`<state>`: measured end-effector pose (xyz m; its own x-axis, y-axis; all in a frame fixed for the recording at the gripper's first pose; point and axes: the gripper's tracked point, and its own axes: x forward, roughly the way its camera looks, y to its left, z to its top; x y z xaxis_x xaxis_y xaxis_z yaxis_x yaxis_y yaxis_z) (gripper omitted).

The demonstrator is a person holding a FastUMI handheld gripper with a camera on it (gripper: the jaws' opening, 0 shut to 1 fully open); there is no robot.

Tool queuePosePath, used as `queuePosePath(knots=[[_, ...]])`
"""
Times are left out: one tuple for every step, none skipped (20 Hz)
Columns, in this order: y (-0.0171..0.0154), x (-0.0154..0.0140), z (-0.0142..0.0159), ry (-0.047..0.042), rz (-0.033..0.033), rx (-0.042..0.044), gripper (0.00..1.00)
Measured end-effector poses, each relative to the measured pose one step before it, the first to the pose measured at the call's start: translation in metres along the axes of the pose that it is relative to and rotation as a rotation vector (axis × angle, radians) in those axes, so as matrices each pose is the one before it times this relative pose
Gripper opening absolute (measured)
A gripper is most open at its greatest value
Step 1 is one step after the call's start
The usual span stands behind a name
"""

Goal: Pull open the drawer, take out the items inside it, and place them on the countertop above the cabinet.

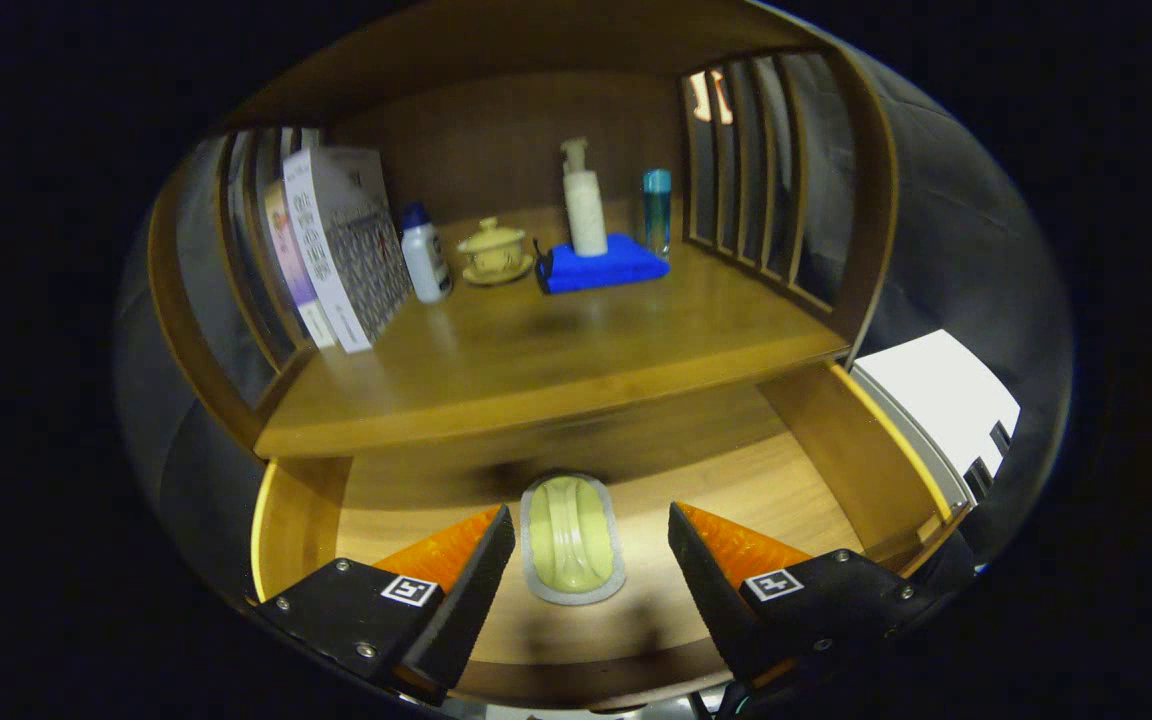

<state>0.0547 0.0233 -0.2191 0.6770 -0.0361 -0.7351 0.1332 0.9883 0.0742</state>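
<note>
Spread wide and touching nothing, the gripper [591, 560] hangs above the pulled-out drawer [876, 460], its fingers [466, 580] straddling a small pale-green soap dish [573, 540] that lies flat on the drawer floor between and just ahead of the tips, apparently lined up so they can close on its long sides. It points forward and tilts downward into the drawer, centred on the dish, while the countertop [536, 370] above offers bare wood in front of the blue cloth [596, 265] and lidded cup [493, 250].
</note>
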Motion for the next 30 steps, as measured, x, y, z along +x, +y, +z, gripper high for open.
queuePosePath(knots=[[0.00357, 0.01036, -0.00546, 0.03196, 0.00001, -0.00300, 0.95], [0.00351, 0.00840, -0.00333, 0.03048, 0.00123, -0.00466, 0.94], [0.00362, 0.00635, -0.00355, 0.02521, 0.00093, -0.00712, 0.93], [0.00150, 0.00670, -0.00255, 0.01893, -0.00530, -0.00623, 0.89], [-0.00017, 0.00493, -0.00247, 0.01593, -0.00825, -0.01159, 0.87], [-0.00361, 0.00419, -0.00354, 0.02003, -0.02069, -0.01117, 0.80], [-0.00184, 0.00352, -0.00278, 0.01285, -0.00814, -0.00971, 0.74], [-0.00095, 0.00231, -0.00114, 0.00949, -0.00673, -0.00450, 0.69], [-0.00081, 0.00295, -0.00142, 0.00428, -0.00279, -0.00112, 0.66], [0.00172, 0.00140, -0.00072, 0.00698, 0.00758, -0.00433, 0.59], [0.00294, 0.00132, -0.00212, 0.00839, 0.01616, -0.00738, 0.53], [0.00355, -0.00051, -0.00010, -0.00236, 0.02030, -0.01902, 0.39], [-0.00002, 0.00186, 0.00038, -0.01226, -0.00083, -0.02092, 0.25], [-0.00093, -0.00172, 0.00004, -0.00849, -0.00396, -0.00874, 0.21], [-0.00078, -0.00009, -0.00063, -0.01141, -0.00741, -0.00371, 0.20], [-0.00143, -0.00204, -0.00144, -0.00814, -0.00897, -0.00713, 0.19], [-0.00170, -0.00229, -0.00220, -0.00754, -0.01435, -0.01195, 0.17], [-0.00041, -0.00337, -0.00062, -0.01115, -0.00502, -0.01196, 0.15], [0.00269, -0.00194, -0.00365, -0.00372, 0.00970, -0.01102, 0.14], [0.00431, -0.00426, -0.00246, -0.00487, 0.01585, -0.01105, 0.13], [0.00257, -0.00510, -0.00071, -0.01251, 0.00990, -0.00829, 0.13], [0.00291, -0.00758, 0.00029, -0.01457, 0.01482, -0.00329, 0.13], [0.00244, -0.00816, 0.00105, -0.02065, 0.00970, -0.00027, 0.13], [-0.00072, -0.01067, 0.00346, -0.02210, -0.00100, -0.00307, 0.13], [-0.00202, -0.01013, 0.00414, -0.02385, -0.00597, -0.00289, 0.13], [-0.00203, -0.00985, 0.00711, -0.02562, -0.00603, -0.00642, 0.13], [-0.00325, -0.00812, 0.00744, -0.02851, -0.00869, -0.00807, 0.13], [-0.00391, -0.00868, 0.00935, -0.02563, -0.00939, -0.00444, 0.13], [-0.00205, -0.00579, 0.00790, -0.02241, -0.00621, -0.00130, 0.13], [-0.00127, -0.00538, 0.00914, -0.02123, -0.00367, 0.00484, 0.13]])
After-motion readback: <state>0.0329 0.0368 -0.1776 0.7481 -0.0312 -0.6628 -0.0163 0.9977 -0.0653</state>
